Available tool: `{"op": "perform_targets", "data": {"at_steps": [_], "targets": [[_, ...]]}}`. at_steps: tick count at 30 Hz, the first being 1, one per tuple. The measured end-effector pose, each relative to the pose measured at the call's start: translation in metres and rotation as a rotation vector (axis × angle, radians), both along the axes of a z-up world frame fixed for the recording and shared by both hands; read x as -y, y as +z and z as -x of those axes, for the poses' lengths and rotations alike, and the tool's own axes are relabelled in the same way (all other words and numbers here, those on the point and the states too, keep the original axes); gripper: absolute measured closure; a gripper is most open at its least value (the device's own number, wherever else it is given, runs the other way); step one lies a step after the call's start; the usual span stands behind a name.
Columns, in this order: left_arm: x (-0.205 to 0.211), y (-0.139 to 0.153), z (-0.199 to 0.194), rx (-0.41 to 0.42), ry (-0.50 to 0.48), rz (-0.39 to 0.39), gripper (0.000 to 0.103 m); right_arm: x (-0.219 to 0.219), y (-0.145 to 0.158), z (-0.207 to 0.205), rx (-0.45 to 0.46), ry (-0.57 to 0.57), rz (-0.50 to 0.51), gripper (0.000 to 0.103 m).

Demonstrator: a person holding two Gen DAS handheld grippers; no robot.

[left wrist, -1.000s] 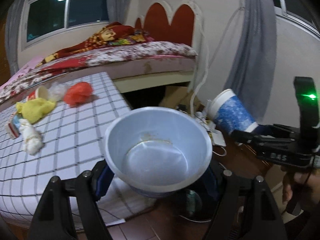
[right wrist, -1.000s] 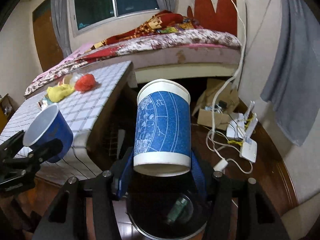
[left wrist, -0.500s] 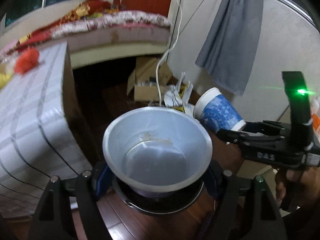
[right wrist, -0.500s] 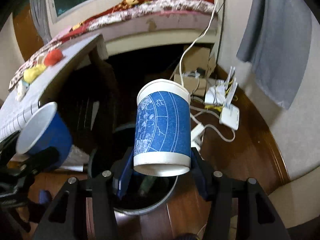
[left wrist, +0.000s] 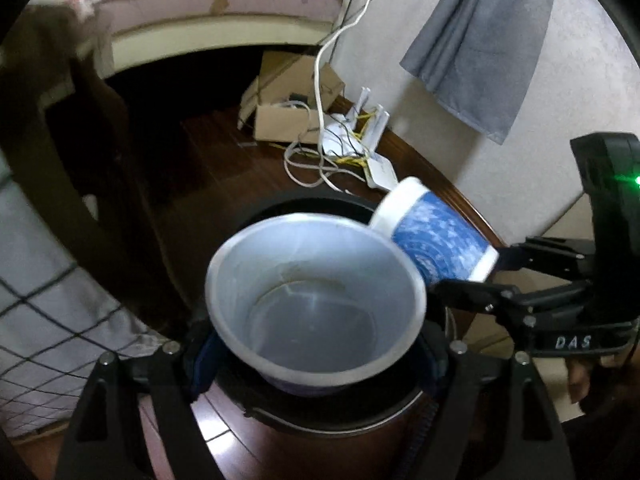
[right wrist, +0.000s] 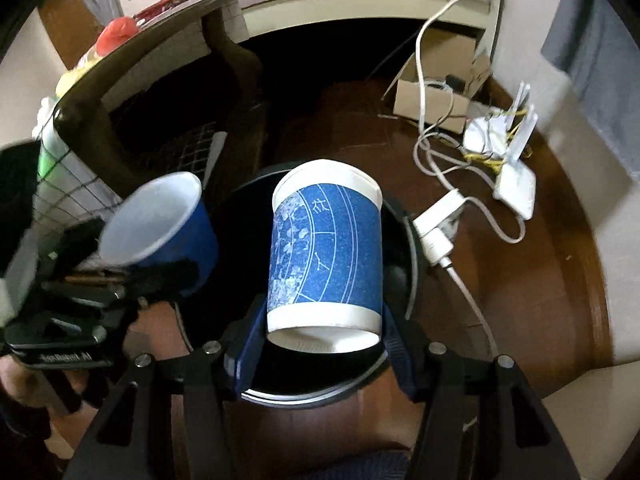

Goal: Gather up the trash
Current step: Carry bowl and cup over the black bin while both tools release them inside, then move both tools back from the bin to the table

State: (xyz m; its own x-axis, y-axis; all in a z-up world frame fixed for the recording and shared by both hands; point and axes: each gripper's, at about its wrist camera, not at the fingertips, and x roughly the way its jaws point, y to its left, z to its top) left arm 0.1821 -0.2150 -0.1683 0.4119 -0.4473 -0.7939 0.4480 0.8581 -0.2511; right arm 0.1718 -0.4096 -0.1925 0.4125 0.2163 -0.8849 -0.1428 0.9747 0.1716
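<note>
Two cups, both now carried over the round black trash bin point(left wrist: 320, 416) at the centre bottom of each frame. Half a second back, only partly above it; a second back, level with the checked white table point(left wrist: 36, 292) and the bed, with the bin barely glimpsed under the tongs. Since then, both views tipped down toward the dark wooden floor point(right wrist: 532, 280), the bin's mouth grown large and swung directly beneath.

Left tongs point(left wrist: 316, 356) clenched on the wide blue paper cup with a white stained inside point(left wrist: 316, 296), held mouth up at the lower centre of the left view. Right tongs point(right wrist: 324, 344) clenched on the tall blue-and-white patterned paper cup point(right wrist: 324, 248), held with one white rim pointing away, centre of the right view. Cup rims just beside each other in the left view; touching or not, cannot tell.

Meaning for the task, as a judgement: transport nearly done, release the step in hand, nothing dropped yet. Opening of either tongs here likely to send its cup into the bin. More trash waiting on the table, upper left of the right view: a crumpled red lump point(right wrist: 118, 34) and a yellow piece point(right wrist: 76, 76).
</note>
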Motion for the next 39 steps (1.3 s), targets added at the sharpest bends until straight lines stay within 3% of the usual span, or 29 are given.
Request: {"op": "perform_targets", "data": {"at_steps": [1,2,8,10,21,31,39], "targets": [[-0.001,-0.003,-0.002,-0.004,0.014,-0.007,0.005,0.001,-0.001,-0.001,-0.003,-0.023,0.021,0.013],[-0.003,-0.004,-0.001,0.001,0.029,-0.009,0.003,0.003,0.000,-0.003,0.001,-0.035,0.033,0.008],[-0.004,-0.008,0.005,0.005,0.063,-0.052,0.001,0.016,0.001,-0.005,-0.010,-0.102,0.124,0.008],[-0.004,-0.007,0.008,0.020,0.064,-0.065,0.001,0.018,0.001,-0.005,-0.016,-0.111,0.147,0.001],[-0.017,0.021,0.019,0.092,0.097,-0.075,0.001,0.000,0.020,-0.002,0.014,-0.058,0.210,0.001],[-0.049,0.062,0.032,0.175,0.191,-0.073,0.001,-0.029,0.059,0.014,0.097,0.012,0.218,0.001],[-0.084,0.096,0.047,0.241,0.277,-0.061,0.001,-0.060,0.100,0.008,0.202,0.053,0.166,0.001]]}}
